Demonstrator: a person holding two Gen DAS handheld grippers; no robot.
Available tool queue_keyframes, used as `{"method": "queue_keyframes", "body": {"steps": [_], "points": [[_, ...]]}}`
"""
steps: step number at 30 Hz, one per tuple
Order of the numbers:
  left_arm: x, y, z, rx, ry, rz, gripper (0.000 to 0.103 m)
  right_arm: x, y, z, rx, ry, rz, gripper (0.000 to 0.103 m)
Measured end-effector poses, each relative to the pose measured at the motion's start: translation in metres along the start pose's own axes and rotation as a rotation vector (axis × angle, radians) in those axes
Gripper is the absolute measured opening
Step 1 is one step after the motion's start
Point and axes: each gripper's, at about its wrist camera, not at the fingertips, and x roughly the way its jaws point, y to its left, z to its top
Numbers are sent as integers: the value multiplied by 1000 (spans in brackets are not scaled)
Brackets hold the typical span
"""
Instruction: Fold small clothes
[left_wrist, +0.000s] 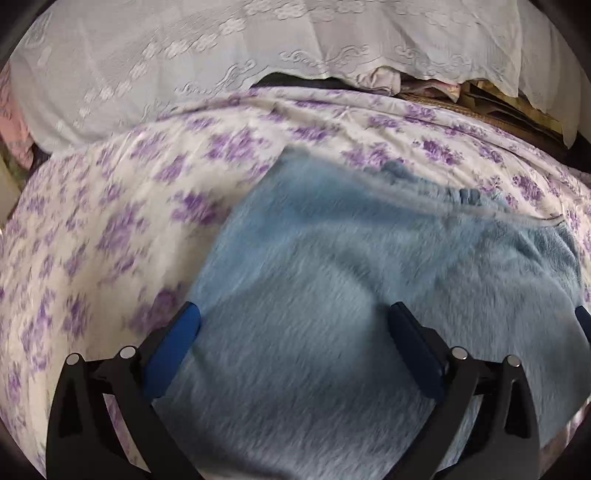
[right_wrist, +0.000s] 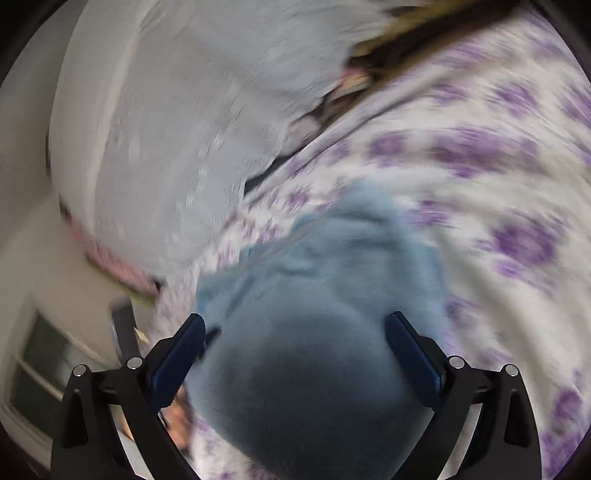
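Note:
A fluffy light-blue garment (left_wrist: 332, 277) lies spread on a bedspread printed with purple flowers (left_wrist: 110, 221). My left gripper (left_wrist: 293, 317) is open and hovers just above the garment's near part, its blue pads (left_wrist: 173, 350) wide apart with nothing between them. In the right wrist view the same blue garment (right_wrist: 325, 295) fills the space below my right gripper (right_wrist: 295, 328), which is also open, its pads (right_wrist: 413, 358) either side of a raised hump of the fabric. Both views are blurred by motion. The right gripper's tip shows at the left view's right edge (left_wrist: 583, 317).
A white lace cloth (left_wrist: 184, 55) covers a pile at the back of the bed; stacked folded fabrics (left_wrist: 443, 88) show under its edge. In the right view a white wall and a window frame (right_wrist: 44, 369) lie to the left, past the bed's edge.

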Motion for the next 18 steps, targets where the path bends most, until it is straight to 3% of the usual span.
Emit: {"method": "queue_keyframes", "body": {"steps": [5,7,9,12,14,16,18], "points": [[-30,5,-13,7,-49,96,99,-30,27,-13,-94,-55,-43,99],[-42,7,-17,2,-59,87,99,-30,53,-28,-190,-38,-50,99],[-50,10,-22,-8,-62,67,99,-24,79,-44,-319,-30,-118,99],[-53,9,-30,-4,-62,83,99,-7,110,-71,-558,-34,-288,99],[-48,8,-34,2,-50,95,99,9,108,-81,-632,8,-368,99],[-36,6,-37,8,-29,98,99,26,93,-81,-625,87,-451,99],[-21,7,-41,4,-3,72,99,30,78,-80,-596,123,-449,100]]}}
